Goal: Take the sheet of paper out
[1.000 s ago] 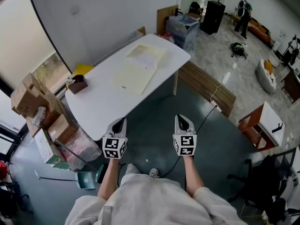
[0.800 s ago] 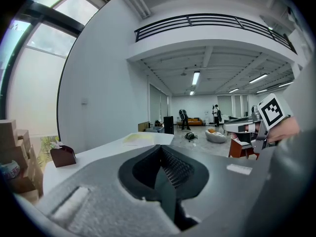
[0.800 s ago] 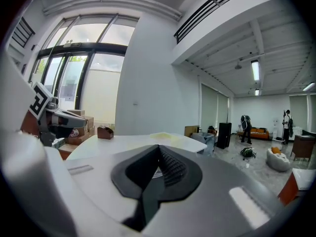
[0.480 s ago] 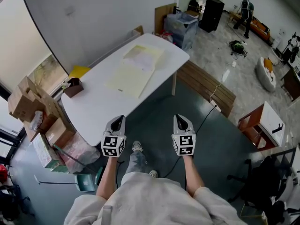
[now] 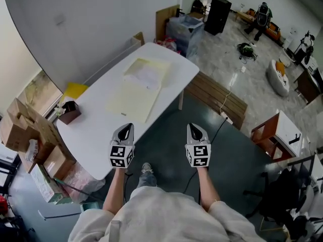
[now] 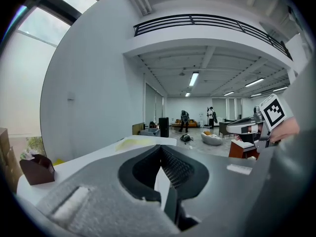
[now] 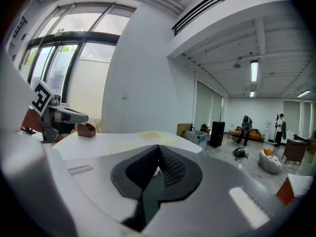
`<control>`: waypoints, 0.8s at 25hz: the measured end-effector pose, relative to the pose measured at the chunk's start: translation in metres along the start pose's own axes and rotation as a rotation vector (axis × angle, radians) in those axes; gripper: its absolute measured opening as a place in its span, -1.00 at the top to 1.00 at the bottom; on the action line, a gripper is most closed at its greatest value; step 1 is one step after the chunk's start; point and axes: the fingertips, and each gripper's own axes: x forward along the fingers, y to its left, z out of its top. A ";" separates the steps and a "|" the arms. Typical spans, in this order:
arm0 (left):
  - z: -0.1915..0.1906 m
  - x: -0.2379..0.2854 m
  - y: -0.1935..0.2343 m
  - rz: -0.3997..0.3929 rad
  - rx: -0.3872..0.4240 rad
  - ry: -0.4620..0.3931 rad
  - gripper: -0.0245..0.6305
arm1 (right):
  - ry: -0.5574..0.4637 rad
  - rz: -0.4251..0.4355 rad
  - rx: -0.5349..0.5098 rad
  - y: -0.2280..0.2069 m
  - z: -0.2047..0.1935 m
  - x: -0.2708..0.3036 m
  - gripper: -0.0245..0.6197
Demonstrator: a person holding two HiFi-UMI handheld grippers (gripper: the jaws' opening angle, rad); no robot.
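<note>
**A:** Where is the sheet of paper (image 5: 145, 76)?

**B:** It lies flat on the far part of a pale yellow folder (image 5: 132, 99), towards the far end of the white bench (image 5: 93, 135). The sheet is white and slightly rumpled. Nothing touches it except the folder beneath.

**A:** And the two claws?

**B:** Both are held out in front of the person, side by side and well apart from the sheet. In the head view the left claw (image 5: 126, 130) shows against the near edge of the bench. The right claw (image 5: 196, 129) shows against the dark floor (image 5: 166, 130) beside the bench.

**A:** State of each?

**B:** Left claw: jaws closed together, nothing between them, as its own gripper view shows. Right claw: jaws likewise pressed together and empty. Each carries its marker cube just behind the jaws.

**A:** What else stands on the bench?

**B:** A small brown box (image 5: 69, 112) at the left end, well apart from the folder. Cardboard boxes (image 5: 22, 130) are stacked on the floor to the left of the bench. In the background, a person (image 5: 261, 17) stands at the far side of the room.
</note>
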 end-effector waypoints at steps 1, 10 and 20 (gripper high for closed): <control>0.004 0.010 0.008 -0.007 0.000 -0.002 0.92 | -0.001 -0.008 0.000 -0.002 0.005 0.010 0.92; 0.032 0.089 0.086 -0.034 -0.001 -0.016 0.92 | -0.001 -0.057 -0.012 -0.004 0.042 0.104 0.92; 0.037 0.150 0.142 -0.072 -0.020 -0.027 0.92 | 0.016 -0.107 -0.022 -0.005 0.053 0.162 0.92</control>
